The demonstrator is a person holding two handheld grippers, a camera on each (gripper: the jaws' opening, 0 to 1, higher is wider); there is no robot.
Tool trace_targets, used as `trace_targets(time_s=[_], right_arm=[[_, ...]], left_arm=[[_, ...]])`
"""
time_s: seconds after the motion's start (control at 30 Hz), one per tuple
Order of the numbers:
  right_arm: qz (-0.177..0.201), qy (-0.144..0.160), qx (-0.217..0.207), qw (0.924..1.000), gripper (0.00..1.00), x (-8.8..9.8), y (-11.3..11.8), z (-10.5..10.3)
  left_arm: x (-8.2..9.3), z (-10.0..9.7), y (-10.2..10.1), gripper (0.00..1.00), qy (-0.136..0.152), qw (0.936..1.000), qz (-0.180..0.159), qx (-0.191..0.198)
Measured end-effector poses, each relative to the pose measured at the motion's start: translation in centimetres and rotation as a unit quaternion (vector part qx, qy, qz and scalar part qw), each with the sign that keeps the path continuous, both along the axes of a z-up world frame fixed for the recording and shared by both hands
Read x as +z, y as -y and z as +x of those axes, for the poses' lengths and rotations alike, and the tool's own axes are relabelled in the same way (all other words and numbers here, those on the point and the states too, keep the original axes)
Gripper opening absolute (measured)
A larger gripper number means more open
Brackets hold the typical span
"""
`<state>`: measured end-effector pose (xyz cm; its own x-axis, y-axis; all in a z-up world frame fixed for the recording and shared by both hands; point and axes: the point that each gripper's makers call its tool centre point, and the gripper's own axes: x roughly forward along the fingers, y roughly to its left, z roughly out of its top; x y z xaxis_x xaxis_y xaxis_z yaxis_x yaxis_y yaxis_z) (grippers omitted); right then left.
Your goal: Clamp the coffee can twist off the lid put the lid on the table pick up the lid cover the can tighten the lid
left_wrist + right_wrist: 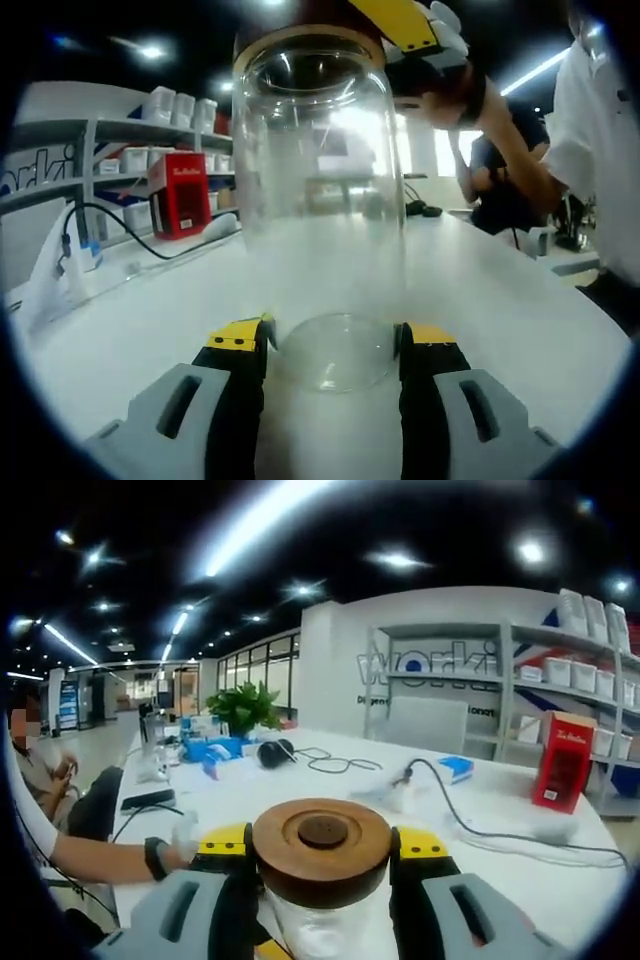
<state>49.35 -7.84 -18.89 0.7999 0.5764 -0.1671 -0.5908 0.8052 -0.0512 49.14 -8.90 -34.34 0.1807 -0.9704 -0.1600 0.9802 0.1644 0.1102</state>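
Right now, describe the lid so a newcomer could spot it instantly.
Start at the white table, then the clear glass can standing on it. The lid caps the can, between the right claw's jaws: a round brown wooden disc with a centre knob, the only wooden thing there.

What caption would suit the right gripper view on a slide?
Right gripper closed on the wooden lid atop the glass can.

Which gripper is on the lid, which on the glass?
The right gripper clamps the wooden lid at the top; the left gripper clamps the clear jar near its base.
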Motion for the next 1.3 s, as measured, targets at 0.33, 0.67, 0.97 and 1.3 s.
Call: trace_targets(time_s=[0.33, 0.67, 0.97, 1.3], right_arm=[[0.008, 0.006, -0.028, 0.9996, 0.48, 0.07, 0.18, 0.15], [0.004, 0.013, -0.056, 0.9983, 0.48, 0.09, 0.25, 0.09], [0.011, 0.019, -0.081, 0.9965, 0.48, 0.09, 0.32, -0.12], [0.009, 0.024, -0.111, 0.9935, 0.48, 0.10, 0.42, -0.22]], left_arm=[[-0.06, 0.10, -0.06, 0.44, -0.001, 1.0000, 0.000, -0.001], [-0.11, 0.19, -0.13, 0.44, -0.001, 1.0000, 0.000, -0.001], [-0.10, 0.14, -0.07, 0.44, -0.002, 1.0000, 0.000, -0.003], [-0.14, 0.15, -0.08, 0.44, -0.003, 1.0000, 0.000, -0.004]])
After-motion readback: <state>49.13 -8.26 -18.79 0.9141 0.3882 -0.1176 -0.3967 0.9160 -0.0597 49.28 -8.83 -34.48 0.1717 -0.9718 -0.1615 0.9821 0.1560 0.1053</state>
